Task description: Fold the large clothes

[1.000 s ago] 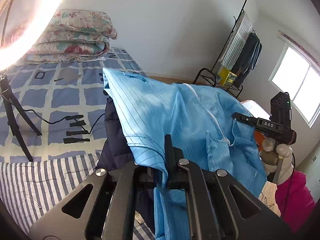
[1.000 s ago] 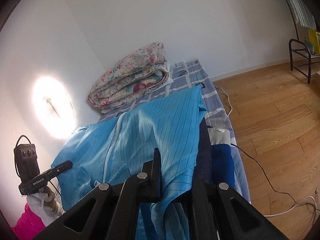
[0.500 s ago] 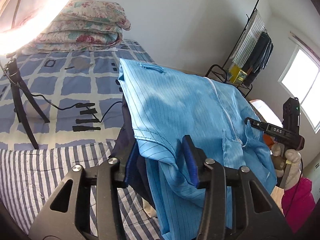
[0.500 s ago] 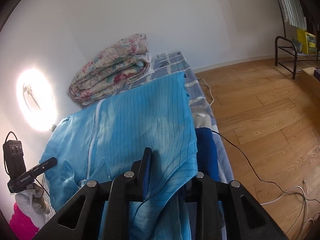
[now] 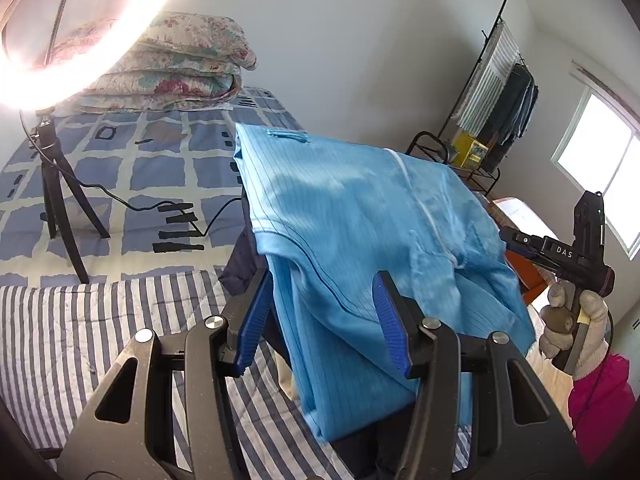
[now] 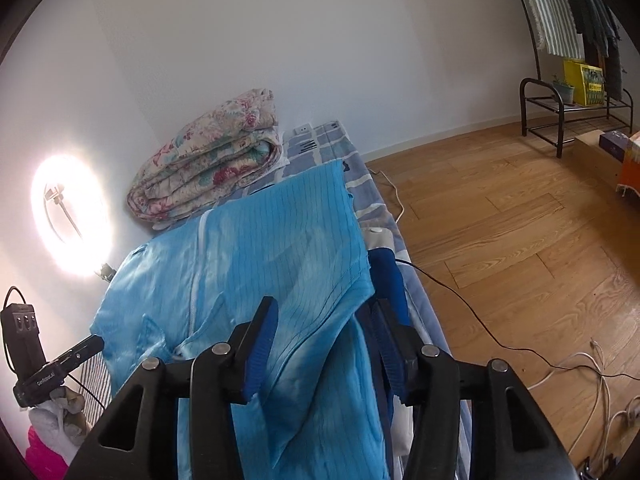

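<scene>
My left gripper and right gripper are both opening, the light blue pinstriped garment draped loosely between their blue pads. It lies over dark clothing on the bed, whose cover is blue checked farther off and striped nearer me. A folded floral quilt sits at the head by the white wall, next to a glowing ring light on a tripod. Wooden floor stretches to a black clothes rack.
</scene>
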